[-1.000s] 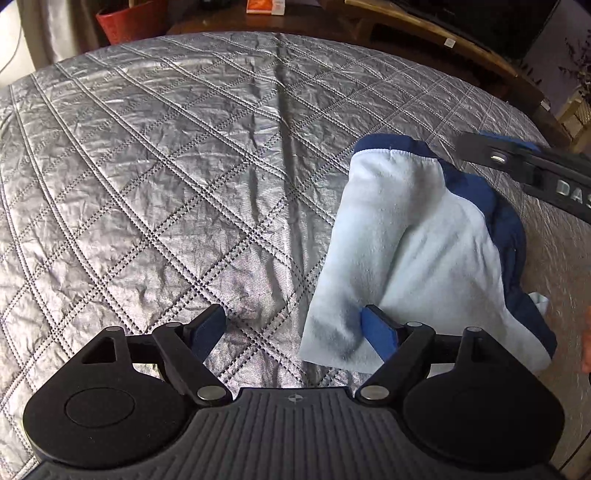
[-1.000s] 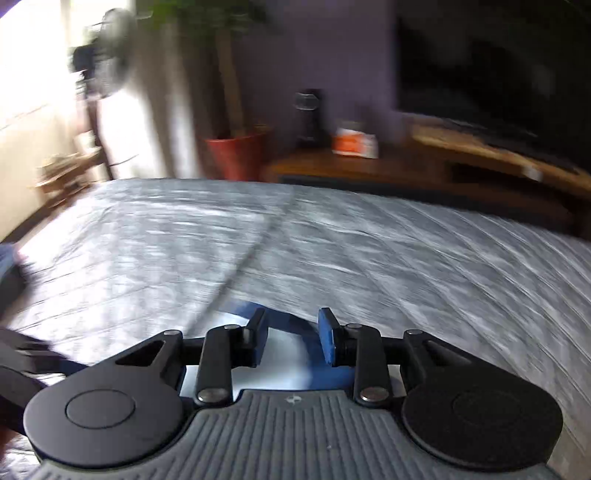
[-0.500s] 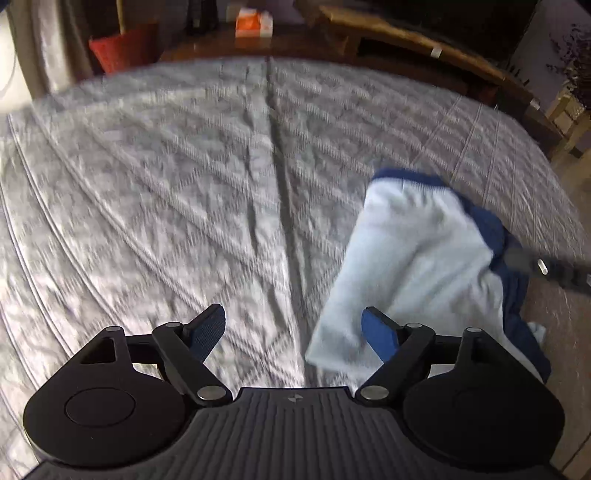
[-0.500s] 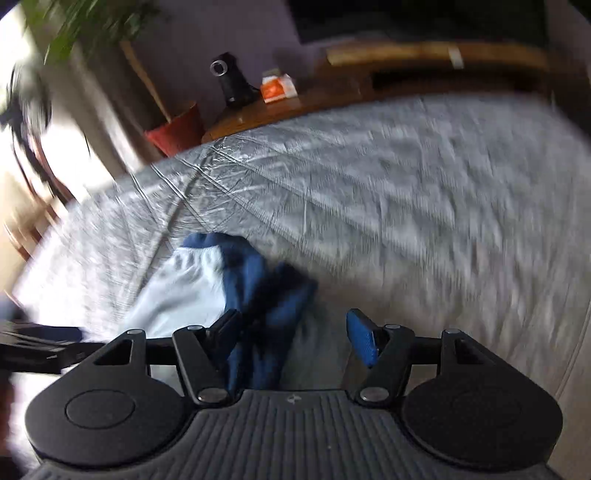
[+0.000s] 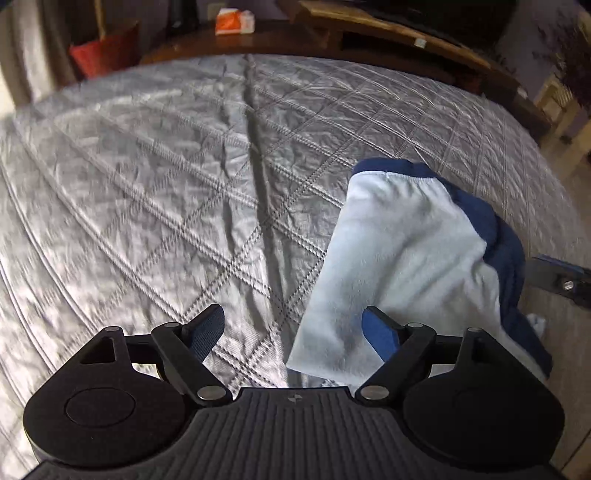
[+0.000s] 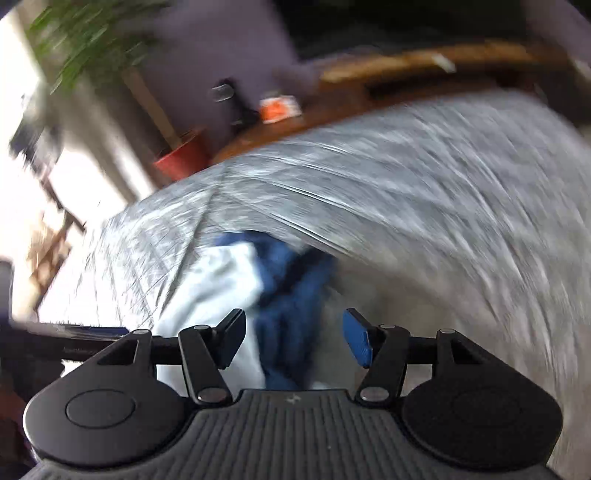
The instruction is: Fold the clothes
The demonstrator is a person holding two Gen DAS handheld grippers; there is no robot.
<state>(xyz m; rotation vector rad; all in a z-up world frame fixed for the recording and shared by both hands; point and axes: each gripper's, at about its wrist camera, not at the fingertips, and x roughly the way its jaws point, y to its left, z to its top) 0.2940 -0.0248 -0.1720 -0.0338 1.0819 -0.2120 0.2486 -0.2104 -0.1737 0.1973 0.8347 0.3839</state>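
A folded garment (image 5: 406,258), pale blue with dark navy trim, lies on the grey quilted bed cover (image 5: 166,203) near its right edge. My left gripper (image 5: 293,330) is open and empty, above the garment's near left corner. The garment also shows in the blurred right wrist view (image 6: 258,288). My right gripper (image 6: 293,339) is open and empty just above its navy side. A part of the right gripper (image 5: 557,278) shows at the right edge of the left wrist view.
A dark wooden bench (image 5: 369,33) runs behind the bed with an orange and white box (image 5: 234,22) on it. A red plant pot (image 5: 105,50) stands at the back left. The bed's right edge (image 5: 554,206) drops to the floor beside the garment.
My right gripper has opened, letting go of the garment, and has pulled back to the right. The garment now lies loose on the bed. My left gripper has risen slightly and stays open.
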